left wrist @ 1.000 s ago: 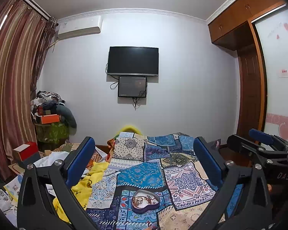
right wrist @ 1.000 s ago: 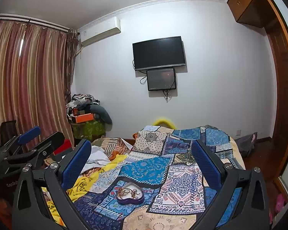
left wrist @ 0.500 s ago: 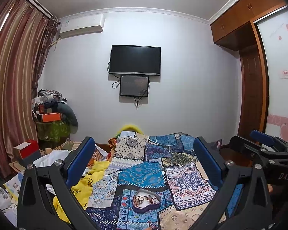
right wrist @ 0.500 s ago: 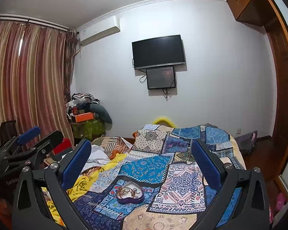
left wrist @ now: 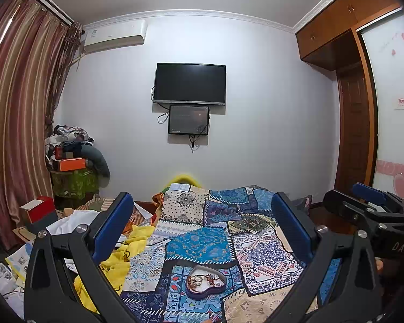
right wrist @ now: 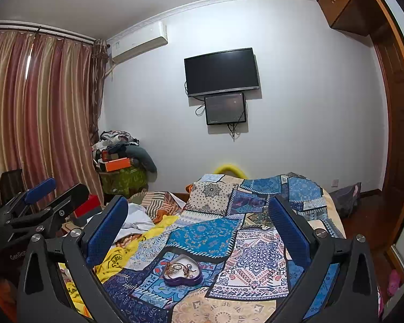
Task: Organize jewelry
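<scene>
A heart-shaped tray (left wrist: 206, 282) with a dark blue-purple wall lies on the patchwork bedspread (left wrist: 202, 245), and a tangle of gold-toned jewelry (left wrist: 202, 280) sits inside it; the single pieces are too small to tell apart. Both grippers hang above the near end of the bed, pointing toward the far wall, and neither touches the tray. The left gripper (left wrist: 202, 231) has its jaws spread wide with nothing between them, the blue pads (left wrist: 113, 231) standing on either side of the tray in the left wrist view. The right gripper (right wrist: 198, 230) is likewise released and empty, its blue pads (right wrist: 107, 230) framing the same tray (right wrist: 182, 270) and jewelry (right wrist: 179, 267) in the right wrist view. Each gripper shows at the edge of the other's camera, the right one (left wrist: 369, 210) to the right of the left. A yellow cloth (left wrist: 121, 258) lies crumpled on the bed to the left of the tray, near white cloth and papers. On the far wall hangs a dark television (left wrist: 190, 83) with a smaller screen (left wrist: 188, 119) just beneath it, and an air conditioner (left wrist: 114, 36) is mounted high near the striped curtains (left wrist: 16, 107). A heap of clothes and an orange box (left wrist: 71, 164) stand in the corner, and a wooden wardrobe (left wrist: 344, 27) fills the right side.
</scene>
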Demonstrator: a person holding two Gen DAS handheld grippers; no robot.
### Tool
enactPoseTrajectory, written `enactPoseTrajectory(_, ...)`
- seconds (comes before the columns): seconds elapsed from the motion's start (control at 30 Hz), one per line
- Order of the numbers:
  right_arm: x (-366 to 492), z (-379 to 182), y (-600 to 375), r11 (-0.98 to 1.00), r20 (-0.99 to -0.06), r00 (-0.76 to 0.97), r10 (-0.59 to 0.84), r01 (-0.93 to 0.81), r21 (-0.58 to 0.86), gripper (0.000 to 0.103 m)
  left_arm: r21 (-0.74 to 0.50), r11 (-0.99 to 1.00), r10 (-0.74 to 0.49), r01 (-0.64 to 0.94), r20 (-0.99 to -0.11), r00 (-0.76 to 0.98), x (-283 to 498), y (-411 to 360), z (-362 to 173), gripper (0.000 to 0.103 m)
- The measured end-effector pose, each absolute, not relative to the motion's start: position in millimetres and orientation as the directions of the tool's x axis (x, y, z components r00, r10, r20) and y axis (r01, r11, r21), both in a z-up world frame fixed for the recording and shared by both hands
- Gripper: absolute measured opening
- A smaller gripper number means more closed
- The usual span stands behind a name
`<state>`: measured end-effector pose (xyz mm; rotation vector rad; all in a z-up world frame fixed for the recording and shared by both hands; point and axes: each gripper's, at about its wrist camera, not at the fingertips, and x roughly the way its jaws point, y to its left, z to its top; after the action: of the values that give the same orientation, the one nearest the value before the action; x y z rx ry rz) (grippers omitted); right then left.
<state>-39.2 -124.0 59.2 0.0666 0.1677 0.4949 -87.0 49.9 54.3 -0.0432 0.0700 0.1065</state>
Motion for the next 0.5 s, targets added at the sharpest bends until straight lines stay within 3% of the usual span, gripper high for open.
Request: enactPoseTrajectory(0.5,-38.4,58.5,-125.0,0.879,-0.145,0.867,0.476,-0.465,0.104,0.103,-0.045,0.994,0.091,-0.096,-0.089,0.992,-81.0,53.7,51.5,0.103)
